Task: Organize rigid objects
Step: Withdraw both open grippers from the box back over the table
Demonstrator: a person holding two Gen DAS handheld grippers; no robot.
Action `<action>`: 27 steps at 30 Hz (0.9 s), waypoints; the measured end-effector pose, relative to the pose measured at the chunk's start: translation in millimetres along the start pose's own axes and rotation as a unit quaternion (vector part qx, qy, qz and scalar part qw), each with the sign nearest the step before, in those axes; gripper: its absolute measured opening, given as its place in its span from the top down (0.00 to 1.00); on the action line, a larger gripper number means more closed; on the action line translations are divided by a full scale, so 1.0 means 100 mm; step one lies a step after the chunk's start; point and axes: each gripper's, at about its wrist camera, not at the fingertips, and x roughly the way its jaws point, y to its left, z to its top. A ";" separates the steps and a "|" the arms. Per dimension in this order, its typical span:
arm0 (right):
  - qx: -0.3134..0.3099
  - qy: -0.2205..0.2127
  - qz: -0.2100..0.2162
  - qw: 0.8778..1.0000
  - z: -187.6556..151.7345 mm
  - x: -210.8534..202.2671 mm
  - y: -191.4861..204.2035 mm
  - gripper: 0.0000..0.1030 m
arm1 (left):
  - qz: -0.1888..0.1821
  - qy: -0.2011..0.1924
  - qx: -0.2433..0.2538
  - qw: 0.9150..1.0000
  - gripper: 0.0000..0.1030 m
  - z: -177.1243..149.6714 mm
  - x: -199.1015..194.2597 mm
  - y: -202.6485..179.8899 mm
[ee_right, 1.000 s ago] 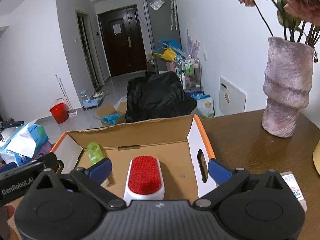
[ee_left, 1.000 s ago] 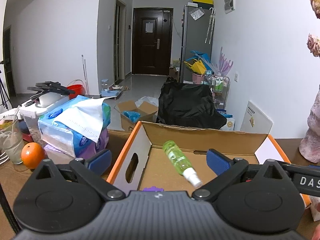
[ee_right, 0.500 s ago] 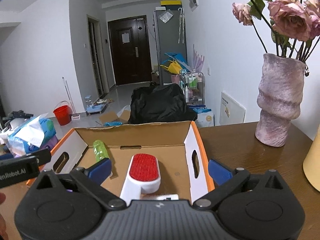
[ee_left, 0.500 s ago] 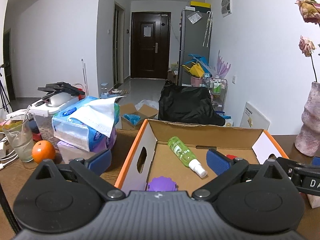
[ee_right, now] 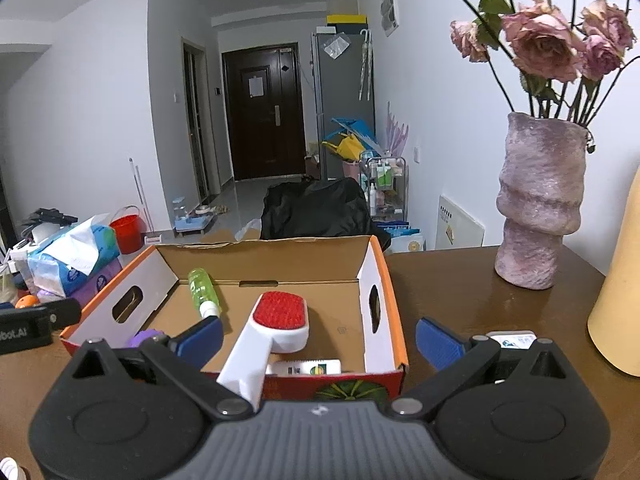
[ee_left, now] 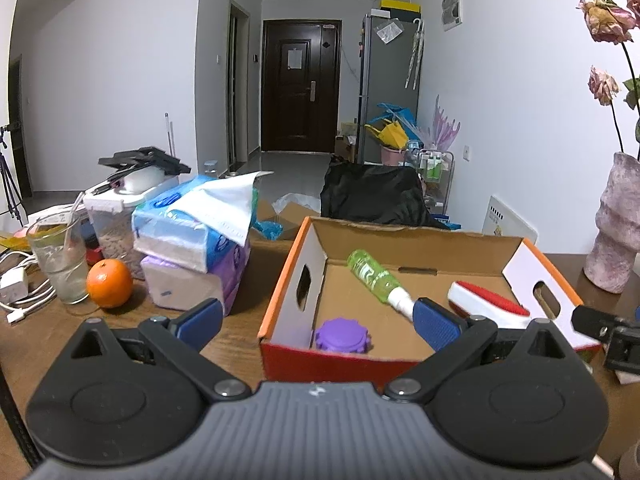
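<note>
Both grippers spread wide, nothing between the ribbed blue pads. Left gripper (ee_left: 318,322) hovers low over the wooden table (ee_left: 240,344) in front of the cardboard box (ee_left: 344,354); right gripper (ee_right: 318,334) hovers at the box's near right corner, holding nothing.

Box: open-top corrugated cardboard, orange rim, red printed front, white side walls with oval handle cut-outs. Inside, lying flat:
- green spray bottle (ee_left: 374,276), translucent plastic, white nozzle, on its side toward the back left
- lint brush (ee_right: 280,320), white plastic body with red bristly oval pad, handle pointing toward the near wall
- purple cap (ee_left: 343,334), round with scalloped edge, in the near left corner
- small white packet (ee_right: 304,368) with green print, flat against the near wall (label unreadable)

Outside the box, left side: stacked soft tissue packs (ee_left: 192,248), an orange (ee_left: 109,283), a clear glass (ee_left: 60,264) with a straw. Right side: rough, wavy mauve vase (ee_right: 538,204) holding dried pink roses (ee_right: 548,44), well apart from the box. A small white box (ee_right: 512,338) sits on the table just beyond the right gripper's right finger.
</note>
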 end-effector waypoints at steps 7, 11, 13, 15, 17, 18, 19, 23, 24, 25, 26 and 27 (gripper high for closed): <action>0.003 -0.016 -0.002 1.000 -0.13 -0.15 -0.04 0.00 | 0.015 0.012 0.015 1.000 0.00 -0.18 -0.12 0.13; 0.000 -0.020 -0.005 1.000 -0.22 -0.19 -0.05 0.00 | 0.019 0.017 0.016 1.000 0.00 -0.25 -0.20 0.21; 0.000 -0.020 -0.006 1.000 -0.26 -0.21 -0.06 0.00 | 0.019 0.019 0.017 0.999 0.00 -0.29 -0.23 0.24; 0.001 -0.020 -0.007 1.000 -0.30 -0.23 -0.06 0.00 | 0.020 0.022 0.018 0.999 0.00 -0.32 -0.25 0.28; 0.001 -0.021 -0.007 1.000 -0.35 -0.25 -0.07 0.00 | 0.024 0.024 0.019 0.999 0.00 -0.35 -0.28 0.31; 0.001 -0.022 -0.008 1.000 -0.37 -0.27 -0.07 0.00 | 0.025 0.024 0.018 0.999 0.00 -0.36 -0.29 0.33; 0.000 -0.025 -0.010 1.000 -0.39 -0.28 -0.08 0.00 | 0.025 0.024 0.016 0.999 0.00 -0.37 -0.30 0.35; 0.003 -0.036 -0.015 0.999 -0.46 -0.32 -0.09 0.00 | 0.034 0.026 0.010 0.999 0.00 -0.40 -0.32 0.43; 0.007 -0.040 -0.015 0.999 -0.48 -0.33 -0.10 0.00 | 0.036 0.027 0.009 0.999 0.00 -0.41 -0.31 0.45; 0.010 -0.042 -0.015 0.999 -0.49 -0.35 -0.11 0.00 | 0.038 0.029 0.008 0.999 0.00 -0.43 -0.31 0.48; 0.013 -0.044 -0.017 0.999 -0.49 -0.36 -0.11 0.00 | 0.040 0.030 0.007 0.999 0.00 -0.44 -0.31 0.50; 0.015 -0.046 -0.019 0.999 -0.50 -0.36 -0.12 0.00 | 0.040 0.030 0.005 0.999 0.00 -0.45 -0.31 0.51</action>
